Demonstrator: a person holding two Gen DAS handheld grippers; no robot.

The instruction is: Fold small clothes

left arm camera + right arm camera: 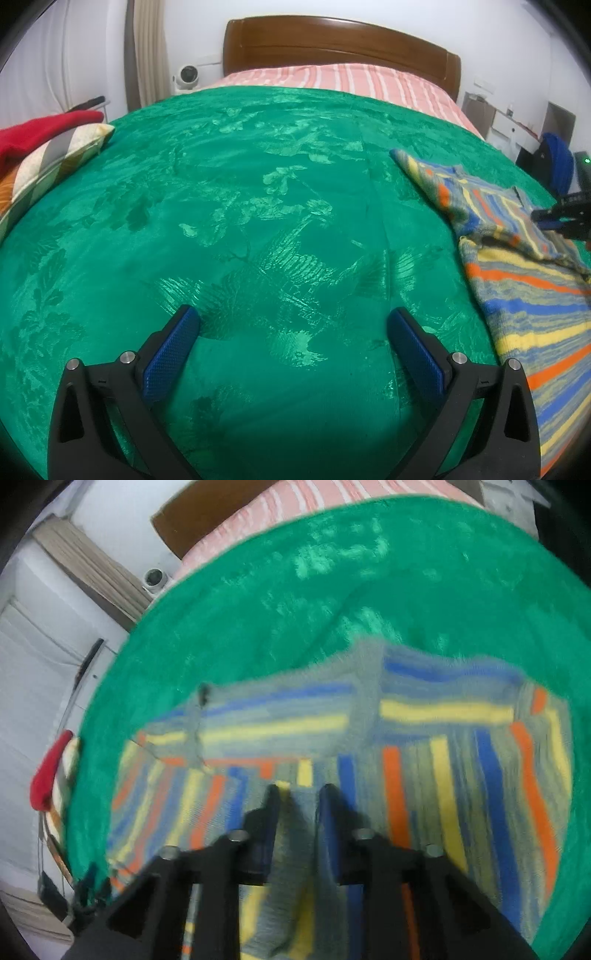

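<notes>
evidently the right hand-held gripper [297,794], jaws slightly apart, is releasing a fold over the striped sweater [406,738], while the left hand-held gripper [293,321] is waiting wide apart, needing a fresh edge next.

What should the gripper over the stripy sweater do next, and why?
Probably lift the right hand-held gripper clear. Its jaws stand slightly apart over the striped sweater, whose top part already lies folded across the rest. The left hand-held gripper waits open over the bare green blanket.
</notes>
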